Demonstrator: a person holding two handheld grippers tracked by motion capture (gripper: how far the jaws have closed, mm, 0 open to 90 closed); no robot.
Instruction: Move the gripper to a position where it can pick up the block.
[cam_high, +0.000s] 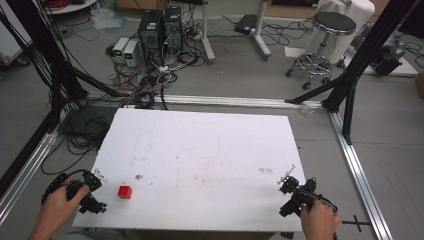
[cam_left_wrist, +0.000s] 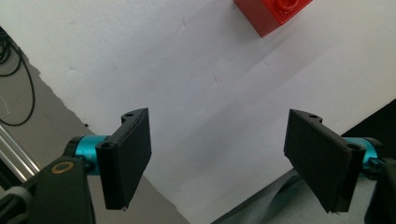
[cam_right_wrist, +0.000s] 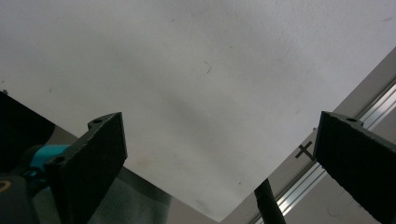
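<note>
A small red brick (cam_high: 124, 192) lies on the white table (cam_high: 200, 150) near its front left corner. In the left gripper view the red brick (cam_left_wrist: 273, 14) sits at the top edge, ahead of the jaws. My left gripper (cam_high: 97, 192) rests at the table's left front edge, just left of the brick, and stands open (cam_left_wrist: 219, 158) with nothing between its jaws. My right gripper (cam_high: 289, 192) sits at the front right corner, far from the brick. It stands wide open (cam_right_wrist: 219, 163) over bare table.
Aluminium rails (cam_high: 360, 165) frame the table on the floor, with a black cross mark (cam_high: 356, 221) near the right one. Behind the table are tangled cables, computer boxes (cam_high: 160, 27) and a stool (cam_high: 327, 30). Black frame struts (cam_high: 360, 60) stand at the right.
</note>
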